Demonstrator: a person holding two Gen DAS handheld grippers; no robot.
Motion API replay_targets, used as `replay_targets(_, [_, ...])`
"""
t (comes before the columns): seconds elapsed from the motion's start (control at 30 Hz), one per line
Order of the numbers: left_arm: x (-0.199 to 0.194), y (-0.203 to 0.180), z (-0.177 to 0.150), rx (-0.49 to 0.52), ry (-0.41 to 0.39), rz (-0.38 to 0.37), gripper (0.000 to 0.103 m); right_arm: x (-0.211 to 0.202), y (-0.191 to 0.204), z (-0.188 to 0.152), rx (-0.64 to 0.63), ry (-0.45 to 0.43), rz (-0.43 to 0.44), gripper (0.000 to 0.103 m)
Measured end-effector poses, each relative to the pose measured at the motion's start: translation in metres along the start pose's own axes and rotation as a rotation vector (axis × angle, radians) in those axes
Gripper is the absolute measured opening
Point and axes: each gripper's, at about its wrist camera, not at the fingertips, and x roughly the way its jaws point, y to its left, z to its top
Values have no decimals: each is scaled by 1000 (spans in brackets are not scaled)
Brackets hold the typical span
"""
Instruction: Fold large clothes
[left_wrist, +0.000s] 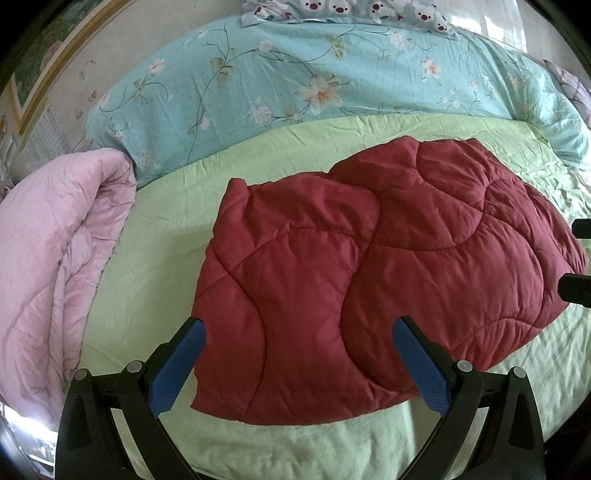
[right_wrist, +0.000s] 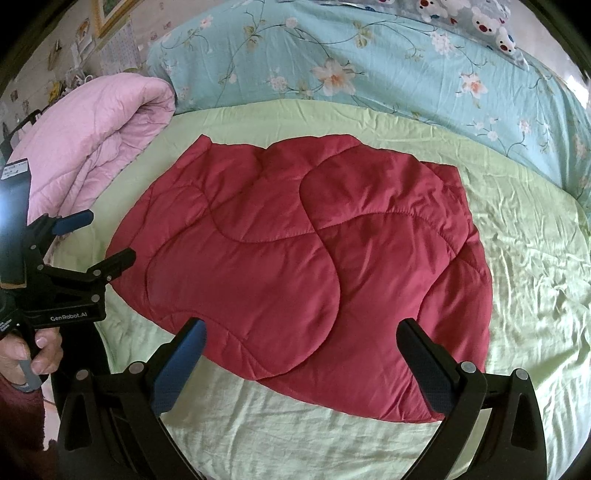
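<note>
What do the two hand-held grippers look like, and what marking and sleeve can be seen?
Each hand-held gripper has a black frame with silver rivets and two fingers with blue textured pads. The left hand-held gripper bears white lettering "GenRobot.AI" and a grey trigger. A dark red sleeve shows at the wrist.

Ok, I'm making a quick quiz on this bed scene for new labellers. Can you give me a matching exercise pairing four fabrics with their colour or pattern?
Things:
1. quilted garment
2. rolled comforter
3. bed sheet
4. long bolster

Descriptions:
A. pale green, wrinkled
B. turquoise with flowers
C. dark red
D. pink

Pairs: 1-C, 2-D, 3-A, 4-B
</note>
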Motion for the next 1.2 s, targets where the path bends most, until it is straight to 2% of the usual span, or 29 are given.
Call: replay_targets(1.2, [0,6,-3,-10,-3,-14,102,1,-5,-2,14,7,4,103])
